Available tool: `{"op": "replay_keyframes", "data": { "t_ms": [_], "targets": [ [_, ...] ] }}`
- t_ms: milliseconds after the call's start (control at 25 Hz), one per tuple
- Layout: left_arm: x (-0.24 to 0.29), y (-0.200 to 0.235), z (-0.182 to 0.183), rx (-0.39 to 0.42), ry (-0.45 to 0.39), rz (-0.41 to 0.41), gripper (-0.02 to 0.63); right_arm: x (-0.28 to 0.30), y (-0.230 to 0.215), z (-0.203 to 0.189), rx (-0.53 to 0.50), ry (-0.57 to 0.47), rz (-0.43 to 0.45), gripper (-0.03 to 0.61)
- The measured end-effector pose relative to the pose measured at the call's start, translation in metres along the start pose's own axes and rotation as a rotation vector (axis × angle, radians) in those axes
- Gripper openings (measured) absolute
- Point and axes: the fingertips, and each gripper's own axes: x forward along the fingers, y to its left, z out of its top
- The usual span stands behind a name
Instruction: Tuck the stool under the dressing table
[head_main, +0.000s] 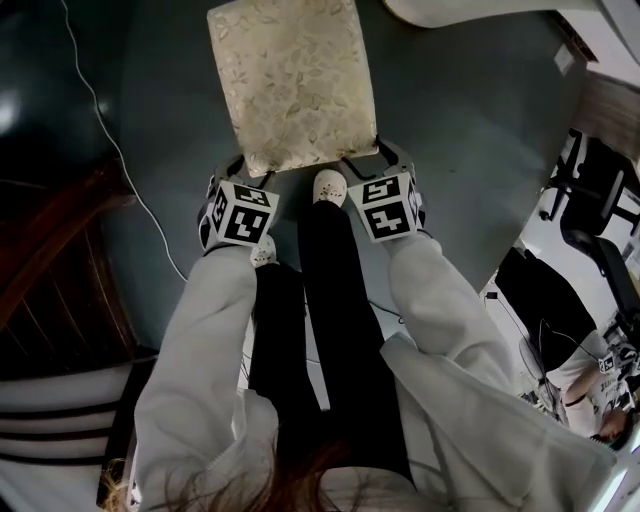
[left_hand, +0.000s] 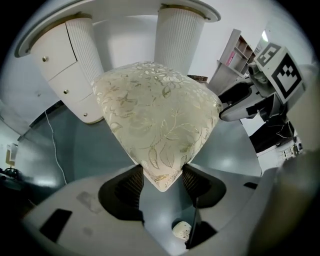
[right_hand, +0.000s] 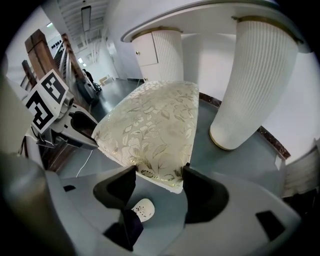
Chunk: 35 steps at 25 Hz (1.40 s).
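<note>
A: Grey floor (head_main: 470, 130), bare to the right of the stool (head_main: 293, 80). White cable (head_main: 110, 130) lies off its left side.
B: Stool position?
A: Upright in front of the dressing table (right_hand: 200, 20), lined up with the gap between its 2 fluted pedestals (left_hand: 180, 40).
B: Grippers?
A: Left gripper (left_hand: 162, 179) clamps the cushion's near left corner. Right gripper (right_hand: 159, 170) clamps the near right corner. Pads touch fabric on both sides.

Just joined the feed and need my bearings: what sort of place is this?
Likely a staged bedroom corner in a showroom or office hall: a white dressing table with drawers, a cushioned stool before it, and an office chair off to the side.
</note>
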Motion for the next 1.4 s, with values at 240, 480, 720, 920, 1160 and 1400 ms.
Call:
{"op": "replay_keyframes", "data": {
  "t_ms": [240,480,720,920,1160,1400],
  "targets": [
    [0.001,0.0,0.002,-0.006,0.029,0.012,0.242,0.003,-0.002,-0.003,0.024,-0.032,-0.022,0.344],
    [0.0,0.006,0.008,0.004,0.035,0.033,0.238,0.002,-0.003,0.003,0.051,-0.041,-0.025,0.341],
    [-0.001,0.014,0.012,0.023,0.037,0.038,0.236,0.005,-0.001,0.008,0.071,-0.057,-0.031,0.339],
    [-0.001,0.021,0.014,0.035,0.022,0.018,0.236,0.007,0.001,0.013,0.092,-0.066,-0.061,0.339],
    [0.004,0.039,0.037,0.074,-0.017,0.007,0.236,0.014,-0.01,0.029,0.146,-0.072,-0.104,0.334],
    [0.006,0.066,0.058,0.15,-0.027,-0.015,0.236,0.019,-0.01,0.052,0.196,-0.098,-0.117,0.33]
  ]
}}
